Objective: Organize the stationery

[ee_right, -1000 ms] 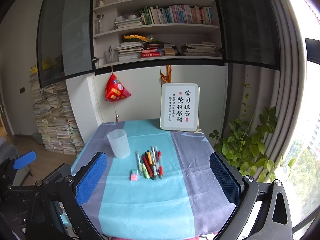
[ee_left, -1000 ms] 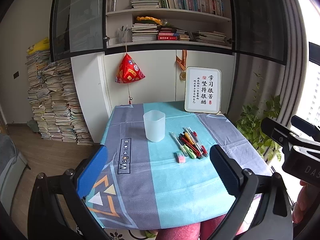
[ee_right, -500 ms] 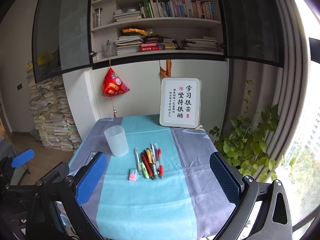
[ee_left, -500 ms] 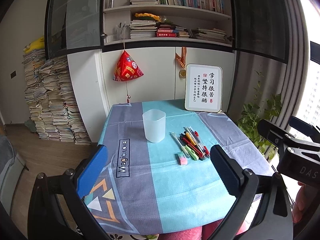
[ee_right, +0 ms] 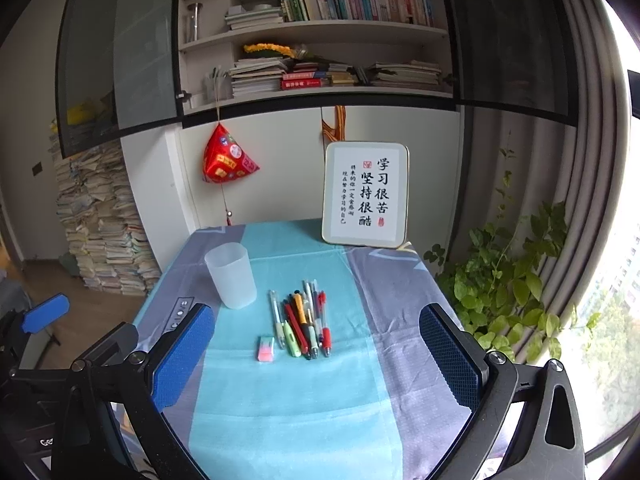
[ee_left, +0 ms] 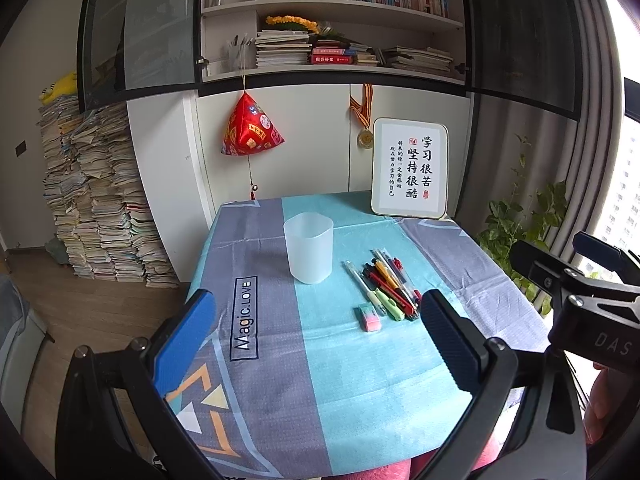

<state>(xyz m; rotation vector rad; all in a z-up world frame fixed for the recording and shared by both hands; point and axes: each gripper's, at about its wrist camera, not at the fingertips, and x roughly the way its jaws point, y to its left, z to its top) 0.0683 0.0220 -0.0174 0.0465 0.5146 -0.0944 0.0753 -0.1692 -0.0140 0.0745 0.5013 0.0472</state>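
In the left wrist view, the left gripper point(ee_left: 318, 334) sat at the bottom of the frame with its blue fingers point(ee_left: 186, 338) spread wide and nothing between them, while the clear cup point(ee_left: 308, 248) stood upright in the middle of the frame on the tablecloth point(ee_left: 352, 392), with the bunch of pens point(ee_left: 386, 284) lying just to its right and the pink eraser point(ee_left: 368, 318) just below the pens. In the right wrist view, the right gripper point(ee_right: 316, 354) was also spread wide and held nothing at the bottom of the frame, the cup point(ee_right: 231, 275) stood left of the middle, the pens point(ee_right: 304, 322) lay in the middle, the eraser point(ee_right: 266, 348) lay at their lower left, and the white sign point(ee_right: 366, 195) stood at the far edge of the tablecloth point(ee_right: 296, 408).
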